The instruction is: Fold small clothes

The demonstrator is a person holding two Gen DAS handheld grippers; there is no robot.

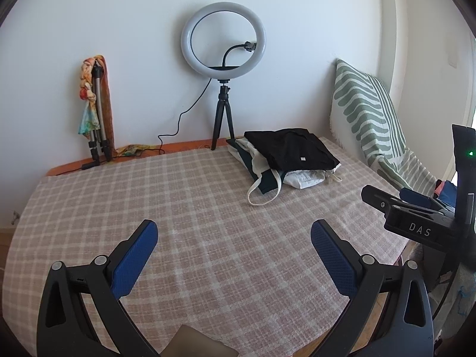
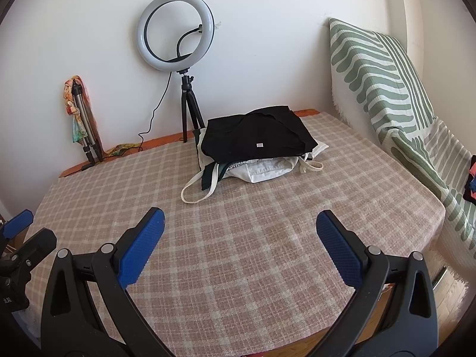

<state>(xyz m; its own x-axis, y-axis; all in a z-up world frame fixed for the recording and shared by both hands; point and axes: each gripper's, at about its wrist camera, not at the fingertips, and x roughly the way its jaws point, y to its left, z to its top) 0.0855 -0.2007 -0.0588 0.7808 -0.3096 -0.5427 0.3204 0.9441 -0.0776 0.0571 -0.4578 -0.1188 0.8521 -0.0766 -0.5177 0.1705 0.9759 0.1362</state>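
Clothes pile (image 2: 255, 145) far ahead; left hand-held gripper (image 1: 235, 241), right hand-held gripper (image 2: 241, 229) wide open, empty.

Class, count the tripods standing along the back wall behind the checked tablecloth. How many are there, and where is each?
2. A black tripod holds the ring light near the middle of the wall; a folded silver tripod leans at the left, draped with a colourful scarf. None seems hidden.

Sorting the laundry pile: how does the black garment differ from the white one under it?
The black garment lies on top, flat and folded; the white garment sits beneath, bunched and mostly hidden. The black one shows a small tag; the white shows none. Both rest on the checked cloth.
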